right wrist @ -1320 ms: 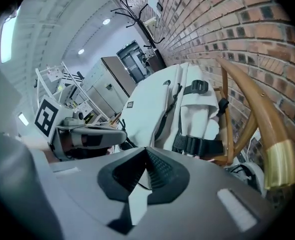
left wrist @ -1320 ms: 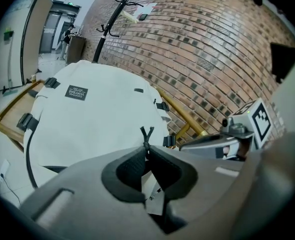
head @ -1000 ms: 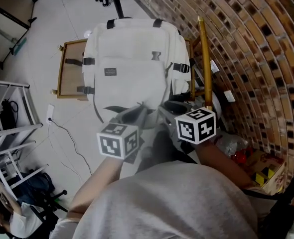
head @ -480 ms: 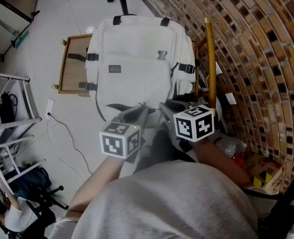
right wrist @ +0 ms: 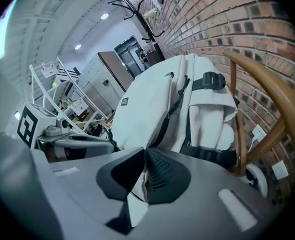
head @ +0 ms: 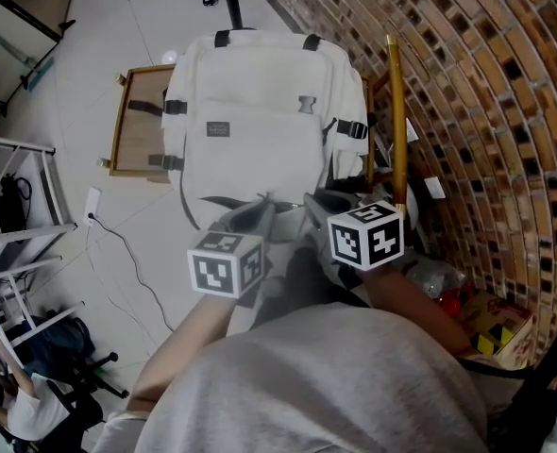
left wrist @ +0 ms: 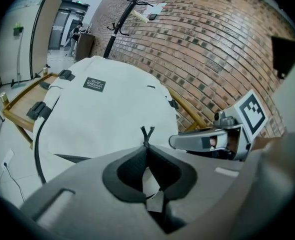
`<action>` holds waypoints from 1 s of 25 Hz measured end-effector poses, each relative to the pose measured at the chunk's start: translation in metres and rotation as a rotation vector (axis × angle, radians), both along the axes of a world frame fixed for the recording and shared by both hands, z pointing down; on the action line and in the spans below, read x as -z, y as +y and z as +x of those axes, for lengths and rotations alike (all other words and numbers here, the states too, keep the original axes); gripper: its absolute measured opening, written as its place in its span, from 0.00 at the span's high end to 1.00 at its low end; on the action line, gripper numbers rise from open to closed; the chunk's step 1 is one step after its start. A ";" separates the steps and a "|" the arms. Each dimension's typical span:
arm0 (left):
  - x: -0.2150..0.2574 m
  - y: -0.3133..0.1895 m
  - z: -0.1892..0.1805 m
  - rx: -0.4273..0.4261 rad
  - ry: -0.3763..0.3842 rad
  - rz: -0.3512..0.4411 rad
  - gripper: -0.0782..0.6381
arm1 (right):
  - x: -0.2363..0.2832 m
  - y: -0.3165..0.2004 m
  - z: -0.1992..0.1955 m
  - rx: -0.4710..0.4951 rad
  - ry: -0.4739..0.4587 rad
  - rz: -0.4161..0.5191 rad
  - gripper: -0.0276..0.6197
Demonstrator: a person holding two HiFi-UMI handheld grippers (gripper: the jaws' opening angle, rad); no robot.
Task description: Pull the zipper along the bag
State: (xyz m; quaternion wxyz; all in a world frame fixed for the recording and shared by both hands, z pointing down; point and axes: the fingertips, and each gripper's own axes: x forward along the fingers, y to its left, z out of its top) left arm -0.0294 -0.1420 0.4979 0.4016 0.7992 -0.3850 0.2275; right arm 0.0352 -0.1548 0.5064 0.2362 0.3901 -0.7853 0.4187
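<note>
The bag (head: 250, 111) lies flat on a wooden frame (head: 120, 130) beside the brick wall (head: 467, 83), and both tools are at the bag's near edge.

The left hand-held gripper (head: 267, 203) is clenched on the zipper pull (left wrist: 147, 134), whose black cord forks out just past the jaw tips in the left gripper view. A dark zipper line (head: 217, 201) runs away from it toward the bag's left edge. To its right, almost touching it, the right hand-held gripper (head: 309, 202) is clamped on a fold of the bag's white fabric, which shows between its pads in the right gripper view.

The step in hand looks like the end of taking hold: one tool has the pull and the other pins the cloth. The next move probably calls for a steady draw of the pull along the zipper line while the right grip keeps the fabric taut, so the slider does not bunch the cloth.

Compared with a second ago, the right jaws have just been closing from wide apart onto the fabric. The left jaws have tightened slightly on the pull. Both tools sit at about the same spot on the bag's near edge.
</note>
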 end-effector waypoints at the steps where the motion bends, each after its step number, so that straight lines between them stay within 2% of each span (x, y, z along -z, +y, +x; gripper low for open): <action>1: 0.000 0.000 -0.001 0.003 0.001 -0.001 0.86 | 0.000 0.000 0.000 -0.001 0.000 0.000 0.93; 9: -0.001 0.003 -0.003 0.016 -0.005 -0.002 0.86 | 0.000 0.001 0.002 -0.005 0.009 0.005 0.93; 20: -0.003 -0.002 -0.039 0.098 -0.022 -0.013 0.86 | -0.003 0.000 0.008 -0.017 0.045 0.012 0.93; 25: -0.004 0.001 -0.044 0.115 -0.017 -0.017 0.86 | -0.001 0.000 0.006 -0.017 0.049 0.013 0.93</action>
